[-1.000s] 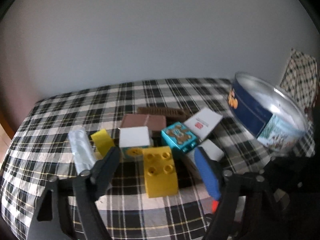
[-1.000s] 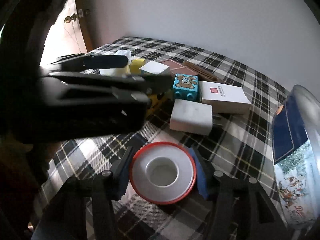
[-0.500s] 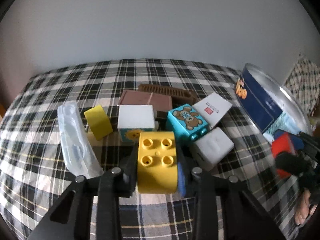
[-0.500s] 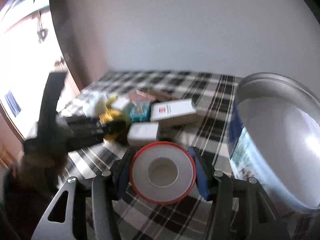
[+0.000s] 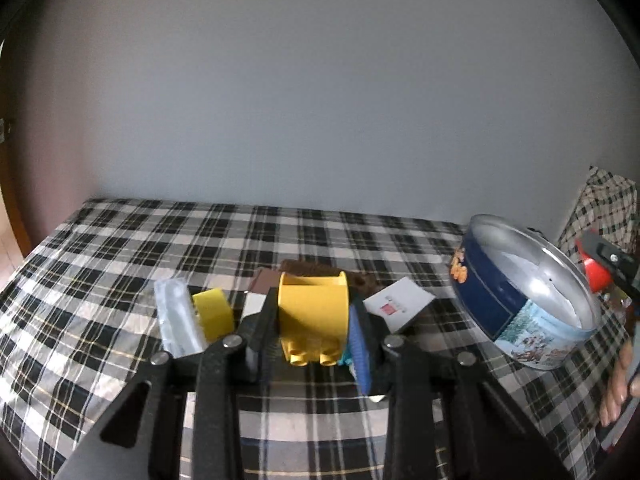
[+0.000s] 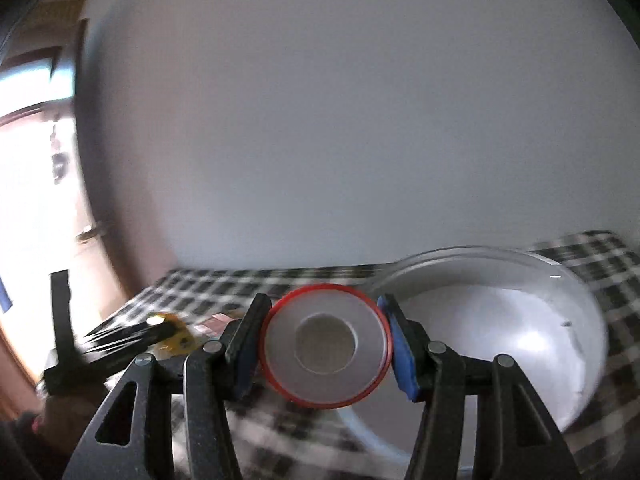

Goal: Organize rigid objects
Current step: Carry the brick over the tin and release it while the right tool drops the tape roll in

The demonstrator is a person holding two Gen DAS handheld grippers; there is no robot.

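Because the round tin [image 6: 500,320] is where the pieces are likely meant to go, the right claw [image 6: 324,344] pinches the red-rimmed tape roll [image 6: 325,342] beside its rim, while the left claw [image 5: 314,330] clamps the yellow brick [image 5: 312,312] above the plaid-covered desk [image 5: 120,248].

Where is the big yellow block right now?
In the left wrist view the yellow block sits low in the middle, pinched between the left gripper, lifted just in front of the pile of blocks, left of the blue tin.
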